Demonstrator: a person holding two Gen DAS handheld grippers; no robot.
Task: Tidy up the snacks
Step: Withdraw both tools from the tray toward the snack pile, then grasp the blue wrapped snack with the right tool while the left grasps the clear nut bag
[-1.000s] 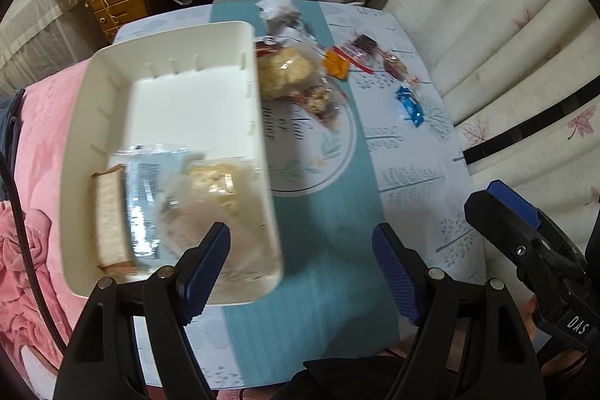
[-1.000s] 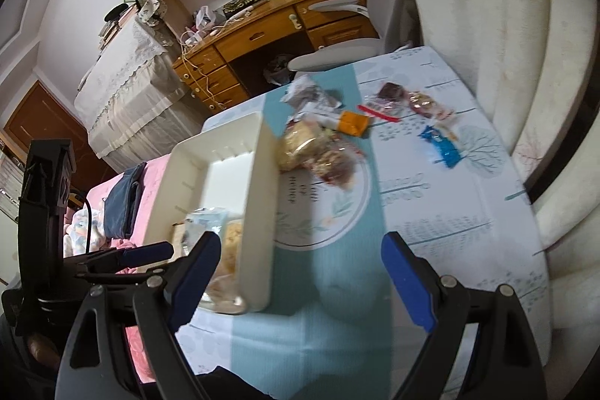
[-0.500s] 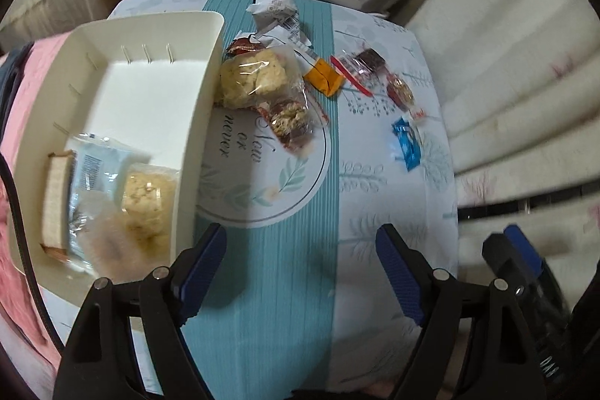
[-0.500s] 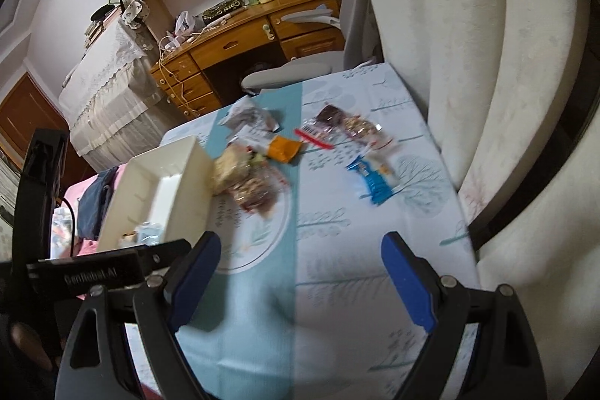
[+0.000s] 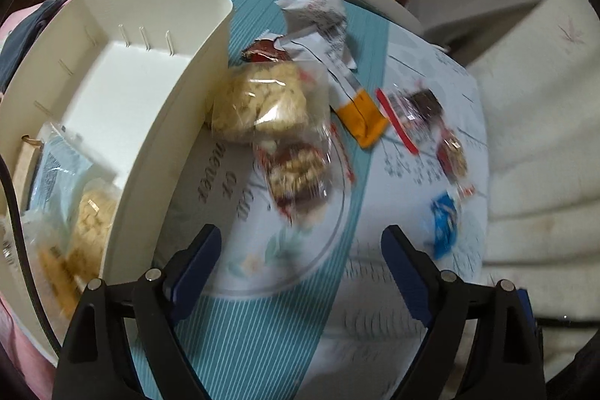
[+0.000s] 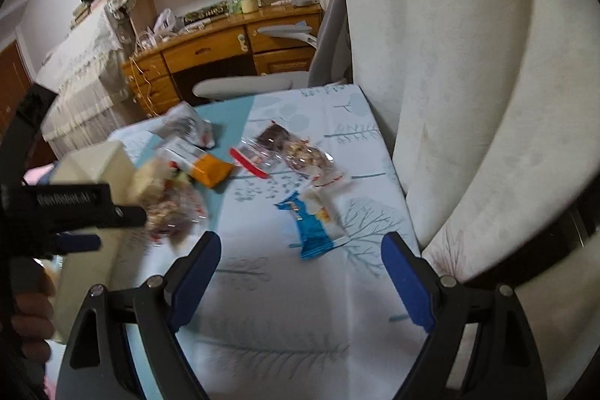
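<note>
My left gripper (image 5: 300, 235) hangs over the round print on the tablecloth (image 5: 262, 325), its jaws opening with nothing between them. Just beyond it lie a red nut packet (image 5: 296, 171) and a clear bag of pale puffs (image 5: 258, 100). Left of them stands the white bin (image 5: 180, 92), which holds a light blue packet (image 5: 56, 171) and a pale snack bag (image 5: 86, 223). My right gripper (image 6: 300, 242) is open and empty above the cloth, and a blue packet (image 6: 313, 223) lies just beyond its fingertips. An orange packet (image 6: 212, 169) and clear packets (image 6: 292, 149) lie farther back.
A white crumpled wrapper (image 5: 318, 10) lies at the table's far end. A grey chair (image 6: 243, 85) and a wooden desk (image 6: 210, 47) stand behind the table. A pale curtain (image 6: 468, 100) hangs along the right edge. A hand (image 6: 26, 310) holds the left tool at the right view's left side.
The left gripper has moved right, off the bin, and sunk closer to the loose snacks. The right gripper has swung right and lower, from the bin's corner to the blue packet.
</note>
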